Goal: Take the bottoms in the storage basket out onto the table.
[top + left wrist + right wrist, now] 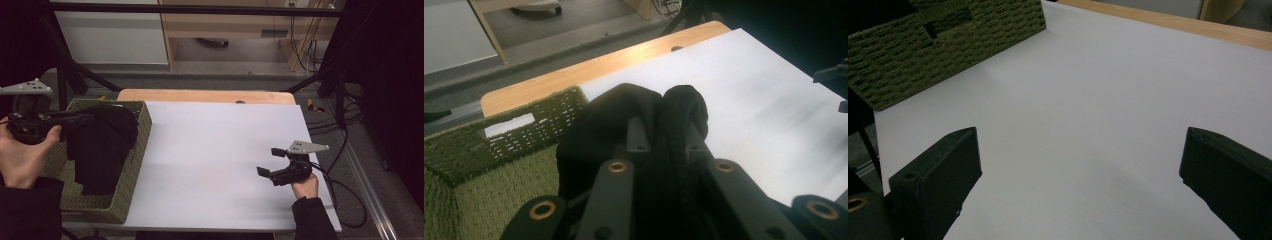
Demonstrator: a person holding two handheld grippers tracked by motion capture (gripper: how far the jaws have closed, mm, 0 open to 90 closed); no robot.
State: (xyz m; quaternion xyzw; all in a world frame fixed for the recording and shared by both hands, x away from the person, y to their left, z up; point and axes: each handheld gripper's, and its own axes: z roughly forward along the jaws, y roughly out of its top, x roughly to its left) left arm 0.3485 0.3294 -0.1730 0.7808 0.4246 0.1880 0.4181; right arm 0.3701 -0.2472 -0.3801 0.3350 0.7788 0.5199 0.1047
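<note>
Item: black cloth [102, 145], draped over the rim of the green woven basket [127, 190] at the desk's [210, 150] left edge, its upper fold pinched in our left gripper [82, 119], whose fingers [639, 135] are clenched on the fabric. Item: right gripper [270, 162], fingers [943, 170] released wide, nothing between them, low over the bare white desk, well apart from the basket.
</note>
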